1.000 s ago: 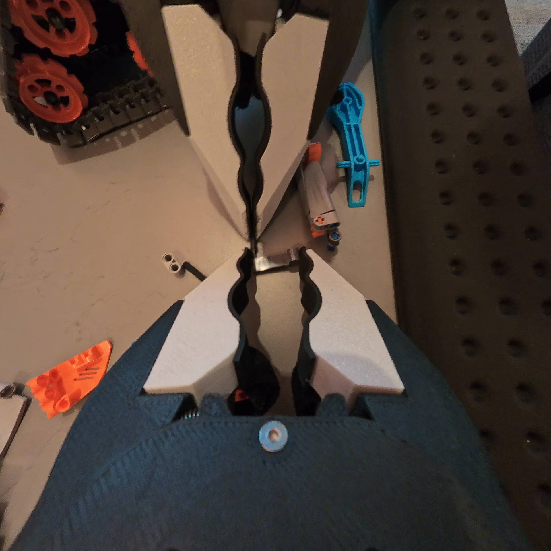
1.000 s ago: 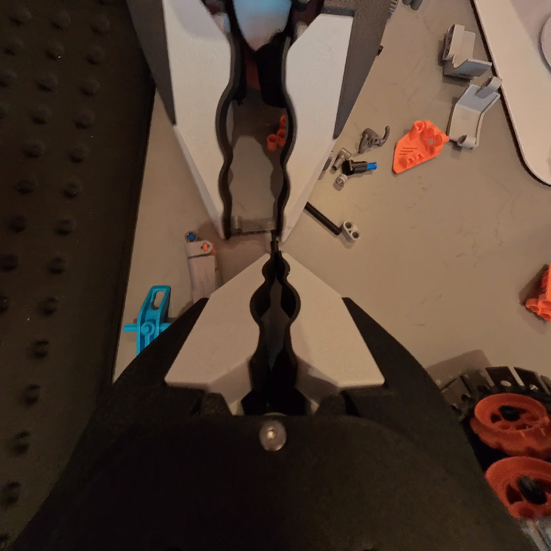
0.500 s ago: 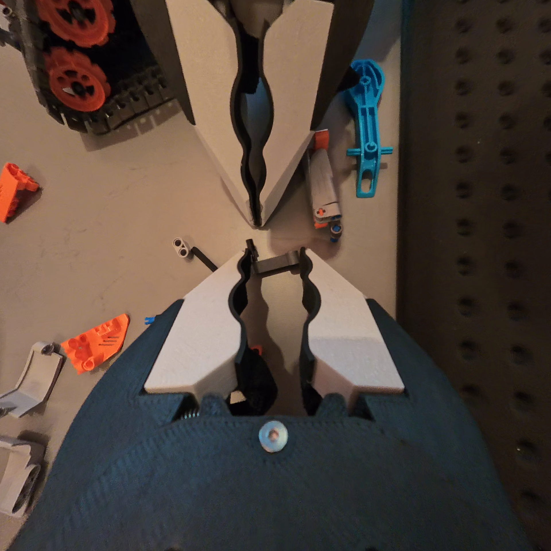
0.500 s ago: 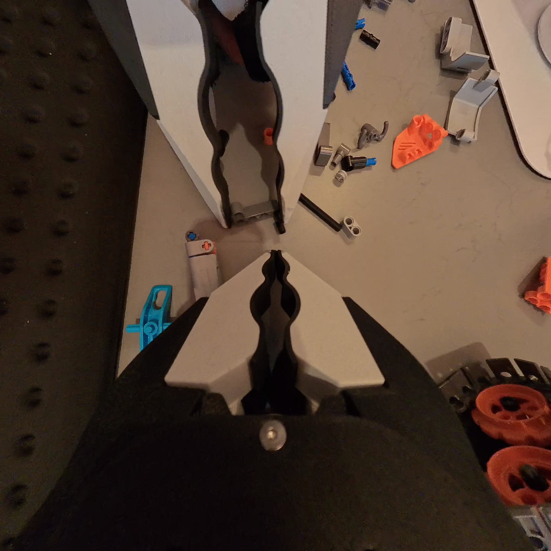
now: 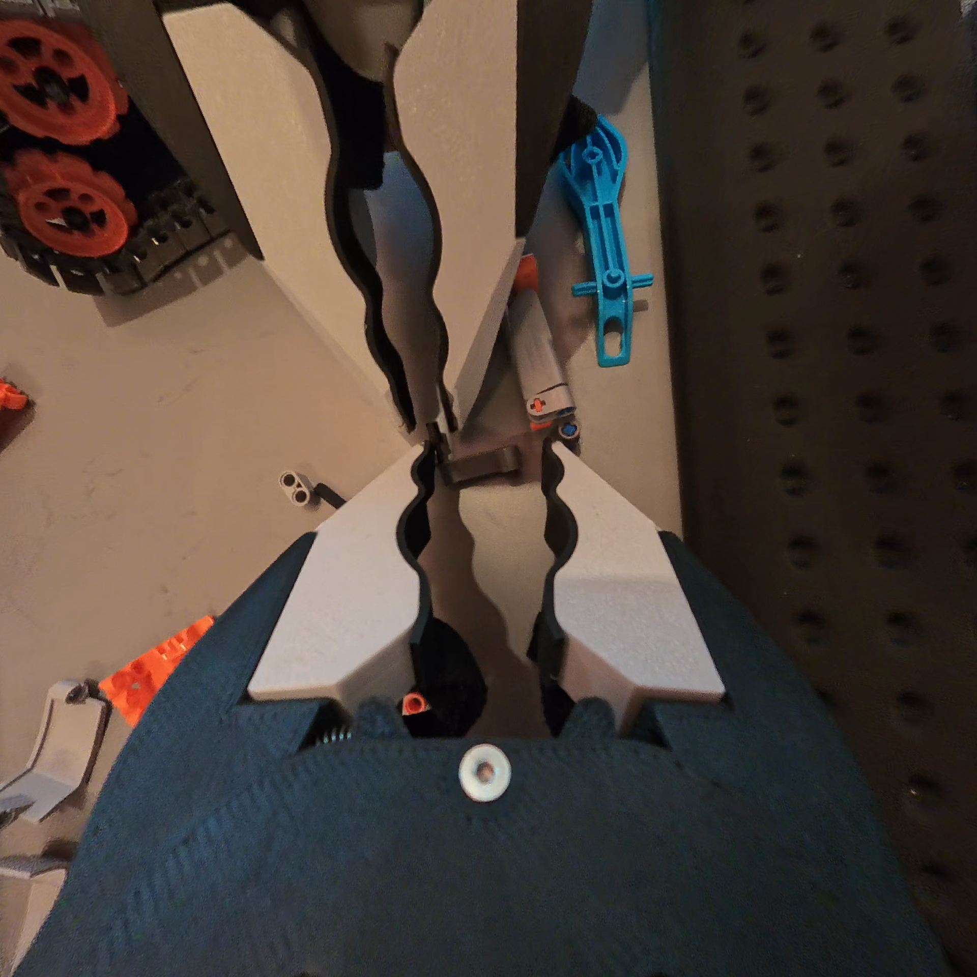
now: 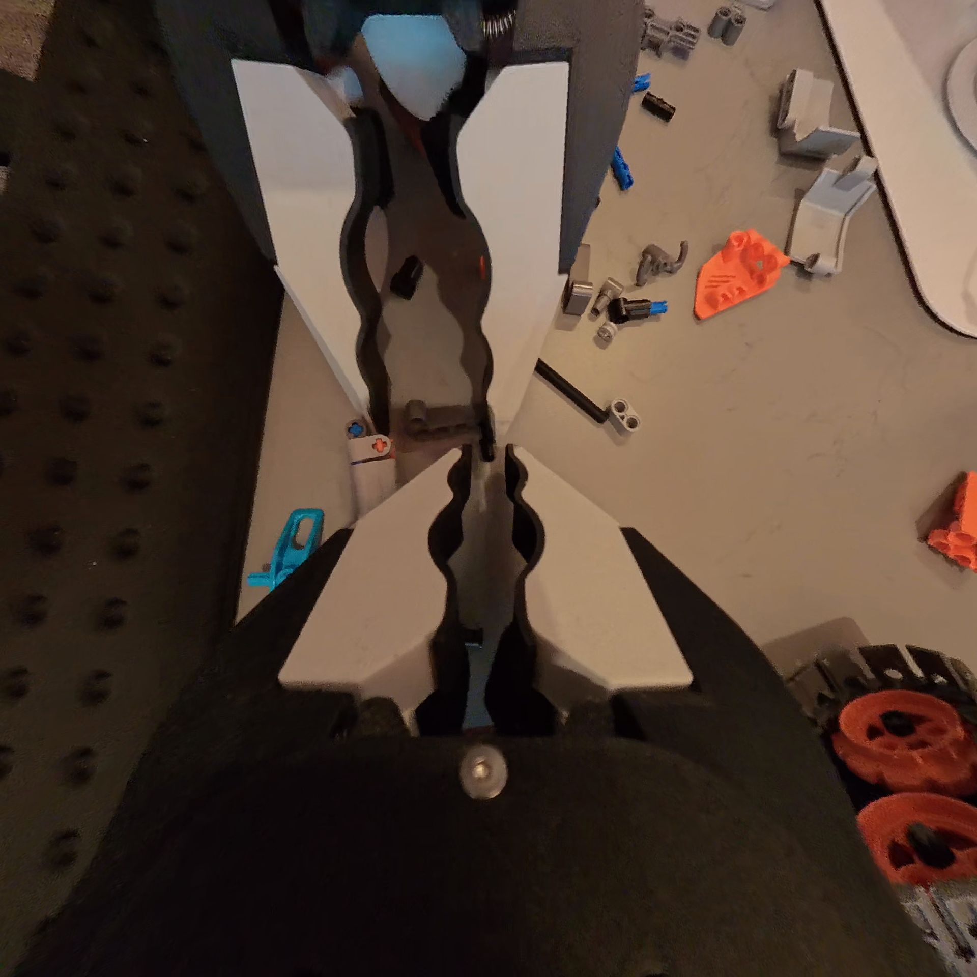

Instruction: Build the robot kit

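Note:
A dark grey beam with a black pin at one end lies between the two grippers, which face each other tip to tip over the beige table. My left gripper is open. One fingertip touches the beam's pin end, and the other fingertip stands clear of the beam's far end. My right gripper is open by a narrow gap, and the pin stands between its tips without being pinched. The beam also shows in the right wrist view.
A black studded mat borders the table. Beside the grippers lie a blue lever and a grey cylinder part. A tracked vehicle with orange wheels, a black axle with a grey connector, an orange panel, grey panels and a white tray edge are nearby. The grippers are tip to tip, or close to it.
My left gripper has opened wider and no longer clamps the beam. My right gripper, shut before, has parted slightly and moved back up to the beam's pin end.

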`<move>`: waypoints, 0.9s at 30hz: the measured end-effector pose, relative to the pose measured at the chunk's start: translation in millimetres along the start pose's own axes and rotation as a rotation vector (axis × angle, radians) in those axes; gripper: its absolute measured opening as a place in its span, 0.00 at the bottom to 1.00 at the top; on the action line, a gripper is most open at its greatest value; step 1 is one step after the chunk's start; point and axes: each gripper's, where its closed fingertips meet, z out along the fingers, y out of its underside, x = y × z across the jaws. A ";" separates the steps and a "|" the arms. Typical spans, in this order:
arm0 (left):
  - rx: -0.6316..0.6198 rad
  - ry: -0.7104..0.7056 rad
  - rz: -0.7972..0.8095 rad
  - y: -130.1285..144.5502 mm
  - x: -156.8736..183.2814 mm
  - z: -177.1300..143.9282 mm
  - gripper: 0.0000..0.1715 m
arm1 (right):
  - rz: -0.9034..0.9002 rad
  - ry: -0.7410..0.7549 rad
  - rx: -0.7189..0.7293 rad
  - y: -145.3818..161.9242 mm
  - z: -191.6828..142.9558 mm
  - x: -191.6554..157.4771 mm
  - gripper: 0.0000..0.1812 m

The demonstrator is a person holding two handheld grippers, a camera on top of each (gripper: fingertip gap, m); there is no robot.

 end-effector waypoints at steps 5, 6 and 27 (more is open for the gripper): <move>0.016 -0.012 -0.001 -2.2 -0.3 1.5 0.21 | 0.006 -0.023 -0.030 4.8 6.9 -2.3 0.01; 0.018 -0.023 0.002 -2.4 -1.5 1.5 0.22 | 0.003 -0.021 -0.027 5.1 6.9 -2.3 0.01; -0.002 -0.040 -0.052 4.3 -3.6 -2.9 0.16 | 0.000 -0.046 -0.021 5.0 6.8 -4.0 0.00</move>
